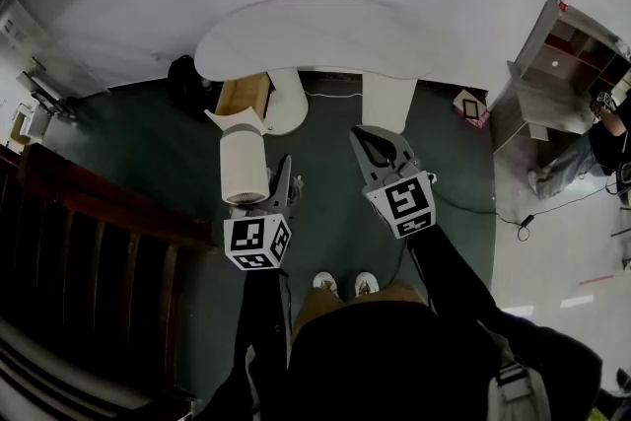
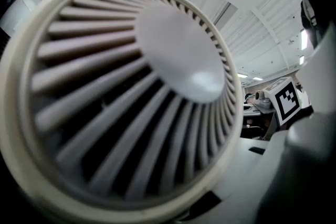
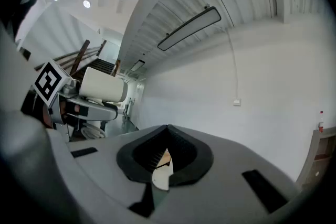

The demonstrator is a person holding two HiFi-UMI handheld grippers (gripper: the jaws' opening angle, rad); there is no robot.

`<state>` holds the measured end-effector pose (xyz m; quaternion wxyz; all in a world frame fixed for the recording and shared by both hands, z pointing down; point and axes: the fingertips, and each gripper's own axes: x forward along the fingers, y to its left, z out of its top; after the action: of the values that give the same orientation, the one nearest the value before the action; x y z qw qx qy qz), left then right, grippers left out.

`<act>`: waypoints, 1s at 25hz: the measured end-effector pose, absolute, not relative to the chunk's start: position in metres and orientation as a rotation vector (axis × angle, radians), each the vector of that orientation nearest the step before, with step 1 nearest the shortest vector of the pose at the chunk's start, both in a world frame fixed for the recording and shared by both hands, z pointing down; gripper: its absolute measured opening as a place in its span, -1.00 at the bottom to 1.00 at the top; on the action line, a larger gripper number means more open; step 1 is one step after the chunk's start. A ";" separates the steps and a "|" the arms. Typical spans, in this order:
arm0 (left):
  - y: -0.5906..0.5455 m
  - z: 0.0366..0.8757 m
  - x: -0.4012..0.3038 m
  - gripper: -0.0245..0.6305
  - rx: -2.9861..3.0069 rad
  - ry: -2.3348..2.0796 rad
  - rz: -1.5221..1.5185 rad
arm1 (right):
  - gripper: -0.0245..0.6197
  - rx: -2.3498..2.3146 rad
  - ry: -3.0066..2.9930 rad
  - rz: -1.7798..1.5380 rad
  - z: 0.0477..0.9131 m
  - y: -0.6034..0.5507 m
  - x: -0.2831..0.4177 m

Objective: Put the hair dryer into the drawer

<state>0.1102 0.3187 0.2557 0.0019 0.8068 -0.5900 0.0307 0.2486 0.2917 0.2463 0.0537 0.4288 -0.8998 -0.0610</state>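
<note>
Left gripper [image 1: 264, 190]: clamped across the barrel of the white hair dryer [image 1: 244, 165]. The left gripper view is filled by its round vent grille, pressed close against the jaw. The dryer is in the air in front of me, carried roughly level, above the dark floor and short of the drawer [image 1: 244, 95]. Right gripper [image 1: 373, 145]: jaws closed together on nothing, idle beside the left one.

The drawer stands pulled out under the white table [image 1: 315, 35], with its wooden inside showing. The dryer is not yet over it.

Risks, my judgement:
- The barrel is round and smooth and only one tool grips it, so it may roll or slide out between the pads if I tilt it on the way in.
- The flared end of the dryer points toward the drawer and may catch the drawer wall or the table edge above it. The opening looks tight beneath the tabletop.
- A hard bump could push the drawer back in.

Count: one hair dryer, one open drawer, one table on two white legs, two grippers.
</note>
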 end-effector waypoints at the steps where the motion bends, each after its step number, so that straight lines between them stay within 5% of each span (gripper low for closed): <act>1: 0.319 0.253 0.110 -0.27 2.534 -1.859 0.098 | -0.85 1.305 -2.735 -0.184 0.245 0.293 0.250; 25: 0.327 0.248 0.101 -0.27 2.498 -1.974 0.129 | -0.85 1.270 -2.785 -0.125 0.258 0.291 0.252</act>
<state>0.1014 0.3269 0.2484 -0.0224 0.7837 -0.6195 0.0405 0.2520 0.2906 0.2582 0.0388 0.4143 -0.9084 -0.0408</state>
